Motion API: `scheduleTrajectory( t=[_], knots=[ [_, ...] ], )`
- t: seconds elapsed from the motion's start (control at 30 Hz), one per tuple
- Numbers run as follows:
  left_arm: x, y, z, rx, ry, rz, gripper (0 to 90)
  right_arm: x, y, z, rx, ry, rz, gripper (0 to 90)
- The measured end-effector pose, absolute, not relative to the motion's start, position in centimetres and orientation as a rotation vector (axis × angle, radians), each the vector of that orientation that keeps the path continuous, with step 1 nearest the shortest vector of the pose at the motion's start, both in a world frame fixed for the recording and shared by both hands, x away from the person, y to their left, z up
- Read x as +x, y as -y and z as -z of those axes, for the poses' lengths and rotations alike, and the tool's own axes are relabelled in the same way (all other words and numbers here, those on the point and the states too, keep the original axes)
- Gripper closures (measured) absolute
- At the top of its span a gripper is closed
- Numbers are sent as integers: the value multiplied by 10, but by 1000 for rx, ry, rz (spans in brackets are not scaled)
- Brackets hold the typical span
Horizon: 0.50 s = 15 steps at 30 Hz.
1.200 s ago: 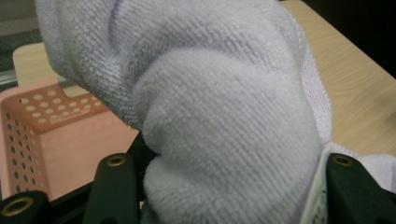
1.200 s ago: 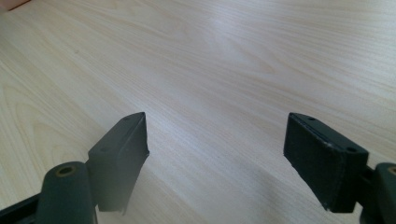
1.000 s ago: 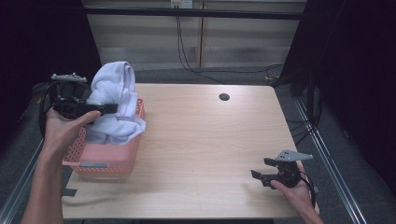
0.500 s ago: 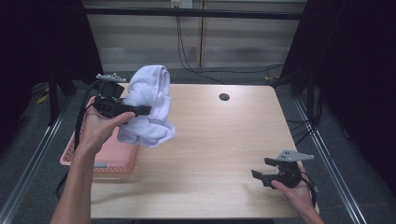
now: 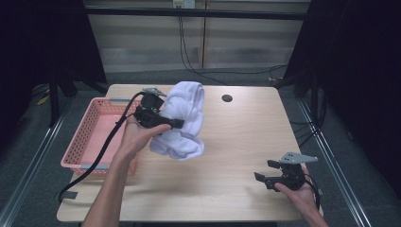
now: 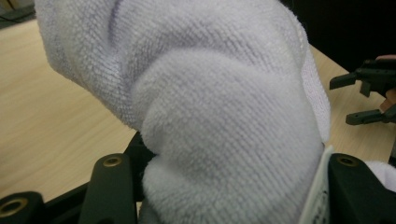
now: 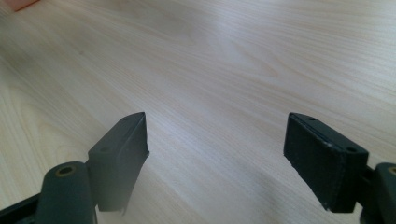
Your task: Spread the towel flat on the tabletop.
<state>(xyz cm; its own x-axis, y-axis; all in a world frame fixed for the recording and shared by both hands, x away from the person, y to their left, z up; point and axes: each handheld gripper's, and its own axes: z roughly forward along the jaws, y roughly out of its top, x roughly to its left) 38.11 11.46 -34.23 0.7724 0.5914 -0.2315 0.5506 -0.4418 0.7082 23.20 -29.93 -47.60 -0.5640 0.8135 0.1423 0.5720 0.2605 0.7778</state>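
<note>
A bulky white towel (image 5: 187, 113) hangs bunched up above the left-centre of the wooden table (image 5: 236, 142), its lower end close to the surface. My left gripper (image 5: 176, 124) is shut on the towel from its left side, with the jaws pointing right. In the left gripper view the towel (image 6: 210, 116) bulges between the two black jaws of the left gripper (image 6: 229, 186). My right gripper (image 5: 264, 170) rests near the table's front right, open with nothing in it. In the right gripper view its jaws (image 7: 217, 154) stand wide apart over bare wood. The left gripper view also shows the right gripper (image 6: 359, 100) farther off.
A pink plastic basket (image 5: 90, 137) sits at the table's left edge, just left of my left hand, and a black cable (image 5: 111, 142) crosses it. A small dark round hole (image 5: 227, 98) marks the far middle of the table. Dark curtains flank both sides.
My left hand has carried the towel from above the basket rightward and down over the table. The right gripper has stayed in place.
</note>
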Motion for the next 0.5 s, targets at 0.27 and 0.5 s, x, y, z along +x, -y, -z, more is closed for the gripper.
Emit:
scheduleTrajectory(
  t=[0.27, 0.5],
  knots=[
    [379, -74, 395, 2202, -833, 11, 423, 232, 300, 476, 1267, -2256, -1200, 218],
    [380, -58, 431, 2257, -848, 21, 402, 230, 299, 476, 1257, -2266, -1215, 218]
  ],
)
